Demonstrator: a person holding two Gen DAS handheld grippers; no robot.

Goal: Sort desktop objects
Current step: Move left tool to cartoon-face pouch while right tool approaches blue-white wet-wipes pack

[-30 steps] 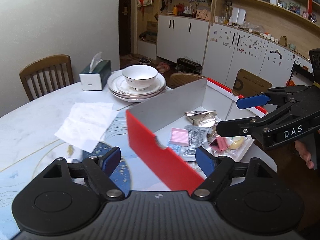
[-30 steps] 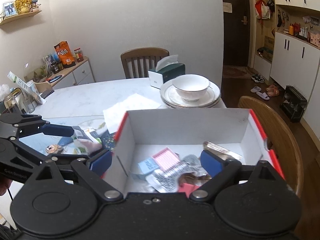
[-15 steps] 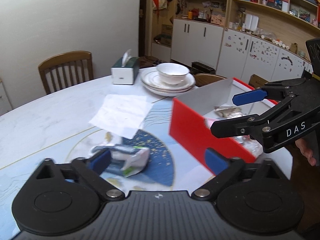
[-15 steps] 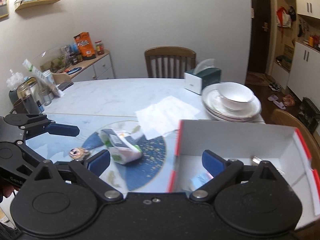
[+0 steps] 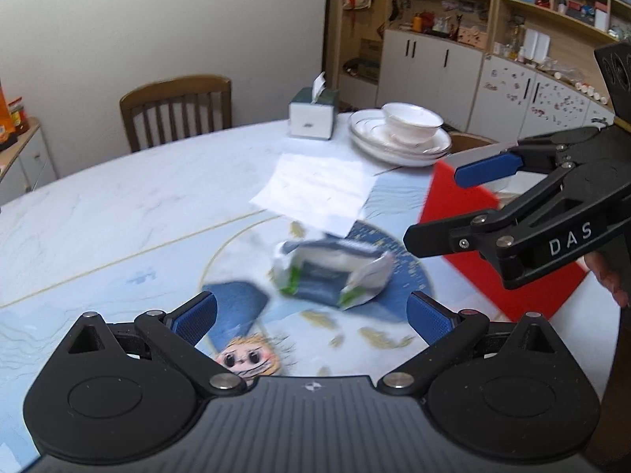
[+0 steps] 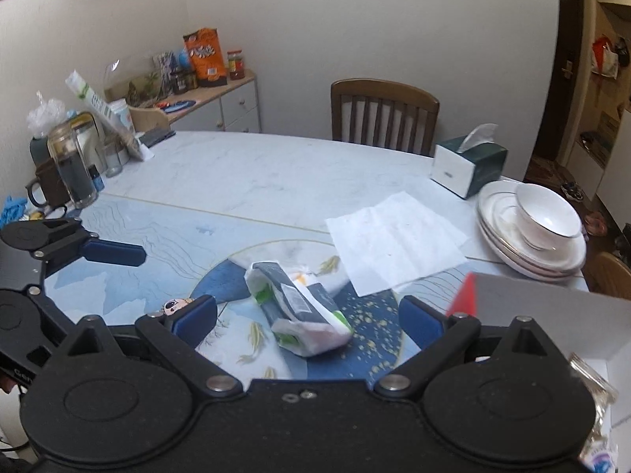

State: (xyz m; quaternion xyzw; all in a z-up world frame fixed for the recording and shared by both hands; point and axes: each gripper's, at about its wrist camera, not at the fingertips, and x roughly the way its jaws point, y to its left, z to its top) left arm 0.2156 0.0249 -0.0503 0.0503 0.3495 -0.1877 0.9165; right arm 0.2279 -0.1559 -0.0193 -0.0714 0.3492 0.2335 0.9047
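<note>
1. Hovering over the table (image 5: pixel 118 213), the left gripper (image 5: pixel 311 315) is standing with its jaws spread as wide as they go, nothing between them — they have just been opening.
2. Lying on the blue round pattern at the table's middle, the crumpled packet (image 5: pixel 331 272) is sitting just beyond that gripper's fingertips, a little to the right of centre, touching neither pad.
3. Coming in from the right, the right gripper (image 6: pixel 307 315) is also gaping and holding nothing, with the same packet (image 6: pixel 299 307) lying slantwise in front of its gap.
4. Waiting at the near right edge of the table, the red-and-white box (image 5: pixel 473 236) is already holding several small things — the packet probably belongs there too.
5. Doing this well likely means letting one gripper only go for the packet, since both are pointing at it and could knock together.
6. Turning the jaws across the packet's narrow width, lowering until the pads are flanking its firmer middle, then closing gently should work — the loose wrapping looks soft and could slip or tear.
7. Keeping clear of the white paper sheet (image 6: pixel 394 244) just beyond is also wise.
</note>
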